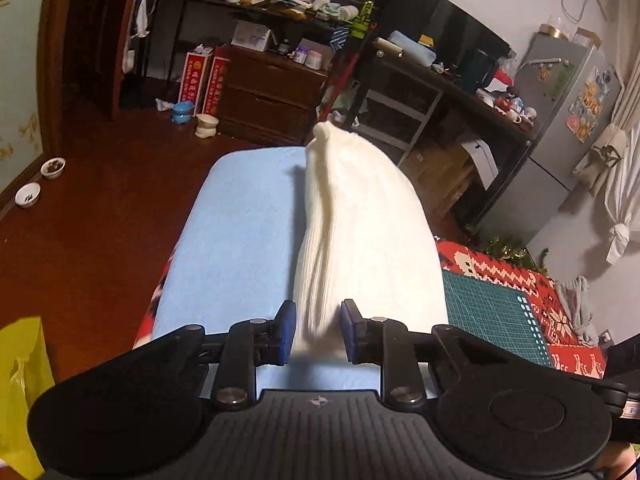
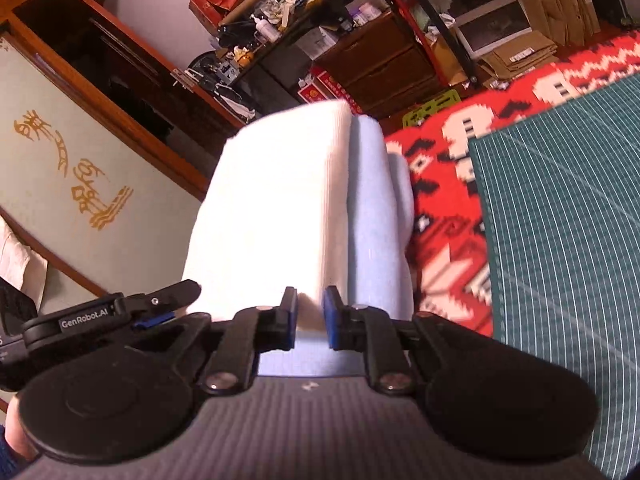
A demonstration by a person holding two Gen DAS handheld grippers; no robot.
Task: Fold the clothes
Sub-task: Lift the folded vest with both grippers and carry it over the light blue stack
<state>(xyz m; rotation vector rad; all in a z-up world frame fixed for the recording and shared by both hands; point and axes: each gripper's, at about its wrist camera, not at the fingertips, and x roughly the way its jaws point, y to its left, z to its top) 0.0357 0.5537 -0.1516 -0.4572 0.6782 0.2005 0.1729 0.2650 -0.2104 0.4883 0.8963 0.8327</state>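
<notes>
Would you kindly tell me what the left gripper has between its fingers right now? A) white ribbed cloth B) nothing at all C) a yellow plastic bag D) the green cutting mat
A: in the left wrist view, the left gripper has the white ribbed cloth bunched between its blue-padded fingers, lifted above the light blue cloth.

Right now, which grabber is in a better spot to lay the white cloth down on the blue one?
Probably neither alone. The left gripper and right gripper each pinch an edge of the white cloth, lifted over the blue cloth. They likely lower it together.
</notes>
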